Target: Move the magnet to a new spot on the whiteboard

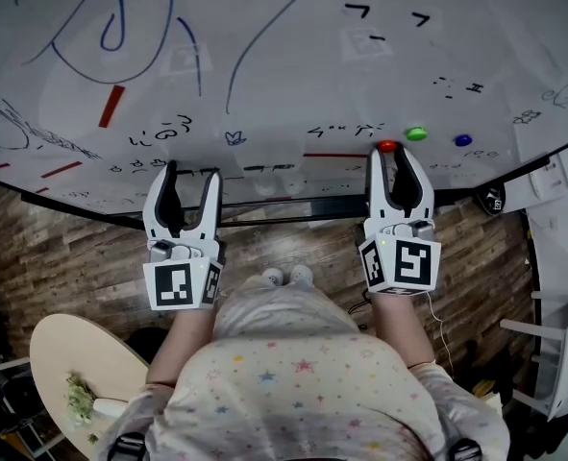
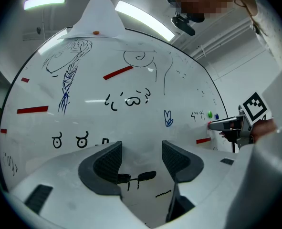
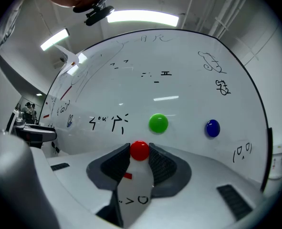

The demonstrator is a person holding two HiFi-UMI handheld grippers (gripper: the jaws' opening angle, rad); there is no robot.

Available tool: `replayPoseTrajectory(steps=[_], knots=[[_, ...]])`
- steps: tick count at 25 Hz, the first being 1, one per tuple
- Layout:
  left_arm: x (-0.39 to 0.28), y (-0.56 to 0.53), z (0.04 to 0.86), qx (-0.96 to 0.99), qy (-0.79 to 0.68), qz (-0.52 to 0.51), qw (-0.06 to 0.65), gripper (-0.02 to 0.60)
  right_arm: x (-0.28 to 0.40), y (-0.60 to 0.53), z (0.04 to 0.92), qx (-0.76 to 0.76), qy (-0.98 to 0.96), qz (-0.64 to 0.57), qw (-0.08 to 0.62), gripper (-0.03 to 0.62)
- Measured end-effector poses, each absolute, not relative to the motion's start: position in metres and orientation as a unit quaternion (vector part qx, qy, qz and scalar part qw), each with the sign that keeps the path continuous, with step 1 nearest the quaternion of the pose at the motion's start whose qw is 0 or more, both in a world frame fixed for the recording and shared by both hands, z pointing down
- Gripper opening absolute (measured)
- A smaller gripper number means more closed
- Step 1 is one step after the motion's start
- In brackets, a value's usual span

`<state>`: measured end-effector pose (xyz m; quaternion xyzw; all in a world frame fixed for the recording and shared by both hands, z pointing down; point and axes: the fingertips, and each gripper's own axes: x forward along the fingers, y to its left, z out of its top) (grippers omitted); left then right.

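Observation:
A round red magnet [image 1: 387, 146] [image 3: 140, 150] sits low on the whiteboard [image 1: 284, 56], and my right gripper [image 1: 387, 154] [image 3: 140, 152] is shut on it, its two fingertips pressing the magnet's sides. Just right of it on the board are a green magnet [image 1: 416, 133] [image 3: 158, 123] and a blue magnet [image 1: 463, 140] [image 3: 213, 128]. My left gripper [image 1: 190, 173] [image 2: 141, 151] stands open at the board's lower edge, far to the left, with only bare board between its fingers. The left gripper view also catches the right gripper [image 2: 226, 124] at the board.
The whiteboard carries blue and black scribbles and red strips [image 1: 111, 106] [image 2: 118, 72]. Its dark bottom rail [image 1: 293, 214] runs under both grippers. A round beige table [image 1: 67, 358] with green scraps is at lower left, and white furniture [image 1: 562, 334] at right, over wood flooring.

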<state>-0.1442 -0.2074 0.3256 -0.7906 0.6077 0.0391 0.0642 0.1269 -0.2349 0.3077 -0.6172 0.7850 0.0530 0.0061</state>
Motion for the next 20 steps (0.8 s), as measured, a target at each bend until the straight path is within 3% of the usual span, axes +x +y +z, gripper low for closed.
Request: replayPoseTrajectory(steps=[20], knots=[[-0.1452,-0.2025,0.3253,-0.794,0.603,0.04,0.061,0.247,0.1235,-0.232,0.3072,-0.617,0.785,0.06,-0.005,0.161]])
